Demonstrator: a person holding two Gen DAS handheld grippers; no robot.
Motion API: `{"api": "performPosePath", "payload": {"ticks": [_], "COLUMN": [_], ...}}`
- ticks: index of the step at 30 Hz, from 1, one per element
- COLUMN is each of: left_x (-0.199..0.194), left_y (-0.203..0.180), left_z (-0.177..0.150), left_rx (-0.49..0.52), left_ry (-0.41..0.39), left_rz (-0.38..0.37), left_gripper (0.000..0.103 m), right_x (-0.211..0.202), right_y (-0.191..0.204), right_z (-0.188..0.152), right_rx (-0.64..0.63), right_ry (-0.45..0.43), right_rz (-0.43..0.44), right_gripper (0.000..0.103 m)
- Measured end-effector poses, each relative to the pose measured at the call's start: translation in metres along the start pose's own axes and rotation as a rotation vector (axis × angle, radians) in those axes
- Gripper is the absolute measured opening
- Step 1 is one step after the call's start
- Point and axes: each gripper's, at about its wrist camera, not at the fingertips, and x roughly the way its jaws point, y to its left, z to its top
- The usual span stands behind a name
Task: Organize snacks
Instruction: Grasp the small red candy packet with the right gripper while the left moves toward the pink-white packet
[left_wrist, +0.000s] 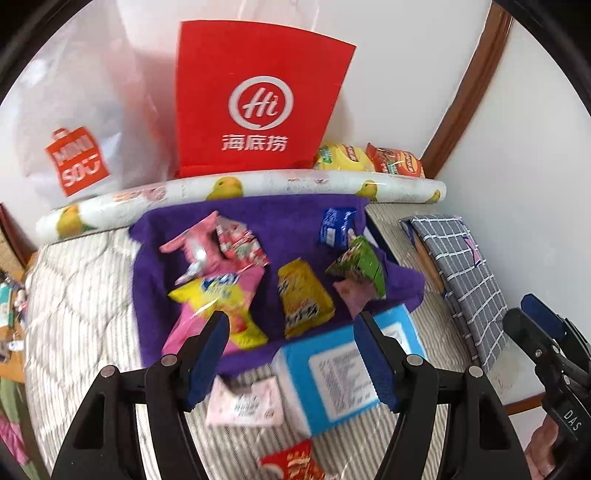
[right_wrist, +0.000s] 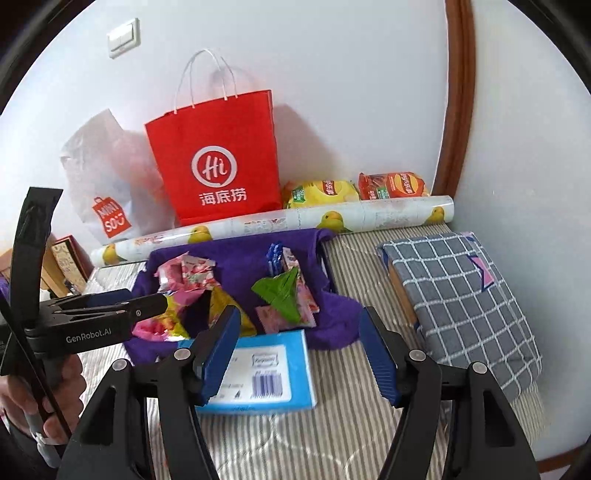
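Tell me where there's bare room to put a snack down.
Free: striped mattress between the blue box and the checked pillow. Also left of the purple cloth. Crowded: that cloth, heaped with snack packets.

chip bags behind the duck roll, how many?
2. Yellow chip bag lies right of the red paper bag; red chip bag lies right of the yellow one, near the wall corner. The duck-print roll may hide more.

Snack packets (left_wrist: 236, 280) on cloth (left_wrist: 266, 218), box (left_wrist: 343, 373) in front
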Motion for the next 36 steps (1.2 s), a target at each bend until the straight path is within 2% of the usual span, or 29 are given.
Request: {"api": "performPosePath", "payload": {"ticks": [7, 13, 17, 21, 25, 32, 36], "left_x": [-0.023, -0.029, -0.028, -0.025, -0.023, -0.019, -0.017], "left_y": [0.022, 0.044, 0.060, 0.077, 0.091, 0.108, 0.113], "left_z": [-0.034, -0.063, -0.080, -0.093, -0.103, -0.114, -0.118], "left_rx": [-0.051, -0.075, -0.108, -0.142, -0.169, -0.194, -0.204], "left_ry": [-0.016, -0.025, -0.012, -0.002, 0.003, 0.019, 0.024], "left_rz": [0.049, 0.116, 0.130, 0.143, 0.140, 0.140, 0.139], "left_gripper": [0.068, 0.068, 0.068, 0.068, 0.068, 0.068, 0.068], "right_x": [-0.011, 0.008, 0.025, 0.037, 0.047, 0.065, 0.072], "right_y": [0.010, 0.025, 0.040, 0.062, 0.081, 0.105, 0.116], "right_z": [-0.038, -0.082, -0.111, -0.131, -0.142, -0.155, -0.162], "right_rx": [-0.017, -0.021, -0.019, -0.058, -0.093, -0.131, -0.155], "right_ry": [0.026, 0.122, 0.170, 0.192, 0.220, 0.262, 0.268], "right_rz": [0.062, 0.175, 0.235, 0.275, 0.308, 0.312, 0.311], "right_gripper": [0.067, 0.067, 0.066, 0.057, 0.055, 0.041, 0.041]}}
